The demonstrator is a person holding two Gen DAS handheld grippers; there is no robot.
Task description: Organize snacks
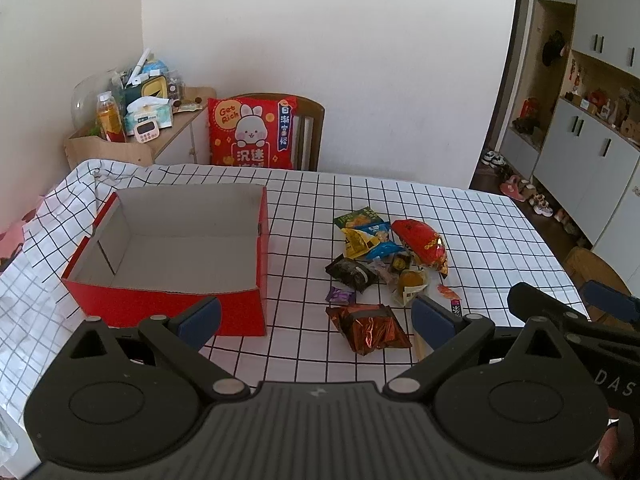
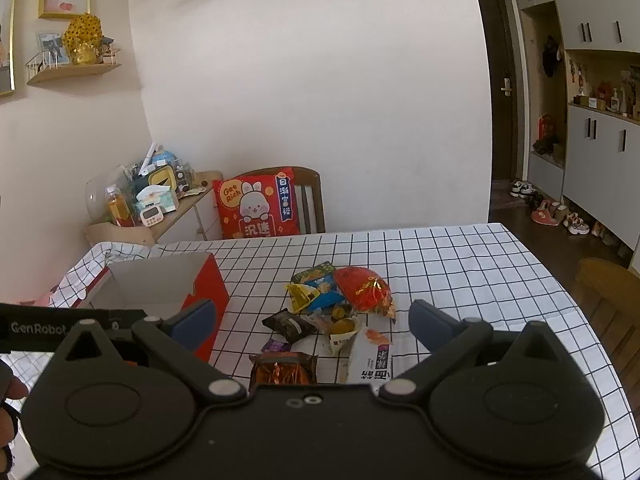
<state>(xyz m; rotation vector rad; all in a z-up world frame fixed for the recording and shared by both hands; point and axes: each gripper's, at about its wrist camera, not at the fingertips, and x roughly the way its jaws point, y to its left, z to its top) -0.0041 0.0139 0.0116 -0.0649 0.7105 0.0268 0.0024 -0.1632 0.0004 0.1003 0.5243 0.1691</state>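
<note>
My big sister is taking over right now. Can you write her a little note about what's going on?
Left tool and right tool: both open, holding nothing, above the checked tablecloth.
The red cardboard box sits on the left, with no snacks in it.
The pile of snack packets lies to its right; the crinkly brown foil packet is nearest.
Done: nothing yet. Left: move every packet into the box.

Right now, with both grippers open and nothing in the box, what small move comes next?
Probably lower the left gripper onto the copper foil packet. It is the nearest snack, lies apart from the pile, sits just ahead of the open jaws, and the empty red box is right beside it.
</note>
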